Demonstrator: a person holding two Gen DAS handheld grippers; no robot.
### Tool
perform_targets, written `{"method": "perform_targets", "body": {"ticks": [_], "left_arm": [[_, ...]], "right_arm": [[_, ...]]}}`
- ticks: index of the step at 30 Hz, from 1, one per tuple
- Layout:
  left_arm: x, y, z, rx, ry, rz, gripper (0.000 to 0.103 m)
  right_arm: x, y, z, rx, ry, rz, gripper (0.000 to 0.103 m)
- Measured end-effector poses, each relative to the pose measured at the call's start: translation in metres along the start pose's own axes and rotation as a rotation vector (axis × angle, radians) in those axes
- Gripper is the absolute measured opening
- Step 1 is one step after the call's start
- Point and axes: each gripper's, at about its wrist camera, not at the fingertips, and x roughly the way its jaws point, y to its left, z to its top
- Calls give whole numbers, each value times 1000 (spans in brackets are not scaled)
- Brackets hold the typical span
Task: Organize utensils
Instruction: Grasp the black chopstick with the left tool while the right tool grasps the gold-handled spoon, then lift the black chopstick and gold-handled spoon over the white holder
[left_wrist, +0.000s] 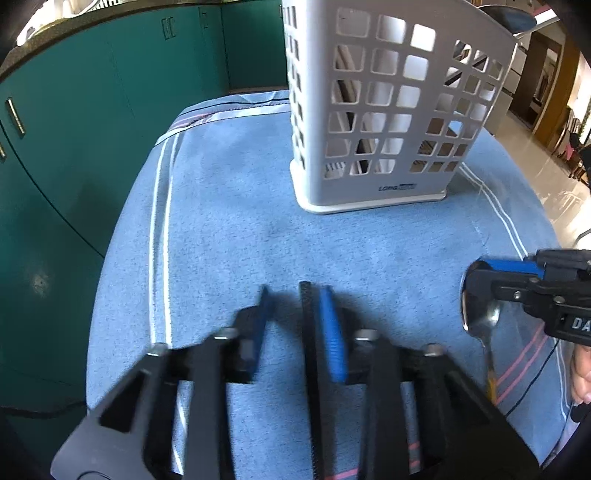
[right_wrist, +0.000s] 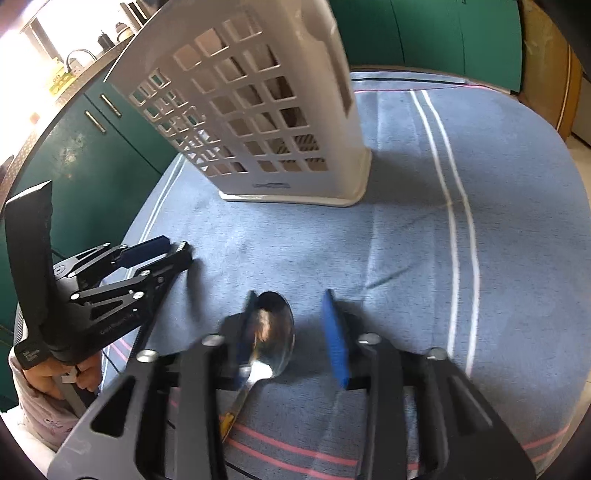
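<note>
A metal spoon (right_wrist: 273, 339) with a yellow-tipped handle lies on the blue towel (right_wrist: 388, 258). My right gripper (right_wrist: 291, 317) is open, its fingers on either side of the spoon bowl, the left pad close against it. The spoon also shows in the left wrist view (left_wrist: 480, 314), with the right gripper (left_wrist: 484, 273) over it. My left gripper (left_wrist: 291, 295) is open and empty, low over the towel (left_wrist: 240, 229). It also shows in the right wrist view (right_wrist: 177, 251). A white perforated utensil caddy (left_wrist: 388, 110) stands upright at the towel's far side; it also shows in the right wrist view (right_wrist: 258, 110).
Green cabinets (left_wrist: 74, 129) with metal handles run along the left and behind. A counter edge (right_wrist: 55, 85) with kitchen items sits above them. The towel's edges drop off on the left (left_wrist: 122, 229) and right. A tiled floor (left_wrist: 546, 177) lies beyond on the right.
</note>
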Motion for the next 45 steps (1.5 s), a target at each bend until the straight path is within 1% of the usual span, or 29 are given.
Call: {"method": "perform_targets", "body": {"ticks": [1,2,4,7,10,12,14,17,20,23,25,27,29,33,36,38,41,44,45], "left_arm": [[0,0,0,-1,1,-6,13],[1,-1,1,-2,1,-13,7],[1,1,1,-13,1,-18,7],[-5,4,2,-33,-17,-31,6],[-21,12,7,-60,-65,-41,6],[-39,19,14,-82,-115,-50,6],[-59,25,21,-105,-176,-54,6],[-104,38,31,-152,-339,-71,6],[-137,46,38,-187,-451,-83,6],[-177,54,46,-217,-593,-94,6],[-197,55,51,-226,-668,-93,6],[-217,55,58,-228,-726,-95,6],[-229,57,69,-232,-766,-96,6],[-253,57,82,-225,-819,-109,6],[-271,55,91,-217,-858,-102,6],[-281,60,96,-226,-867,-120,6],[-285,64,101,-241,-876,-135,6],[-284,67,107,-277,-889,-143,6],[-282,68,110,-295,-892,-149,6]], "right_arm": [[1,2,0,-4,1,3,9],[1,5,-1,-12,-1,0,7],[1,9,-1,-9,-8,2,4],[-8,13,-3,-7,-28,-17,4],[-26,16,-5,-15,-61,-17,3],[-41,23,-4,-32,-105,-28,3],[-57,30,-1,-52,-150,-54,3],[-84,44,1,-90,-234,-94,3],[-109,57,6,-125,-335,-161,3],[-131,68,13,-138,-408,-202,3],[-149,76,18,-153,-463,-214,3],[-167,83,25,-166,-501,-220,3],[-181,90,34,-180,-534,-242,3],[-200,97,47,-200,-587,-298,3],[-208,100,57,-204,-605,-308,3],[-212,101,64,-208,-637,-323,3],[-218,102,78,-187,-683,-337,3],[-227,100,91,-156,-731,-341,3],[-229,101,95,-150,-762,-350,3]]}}
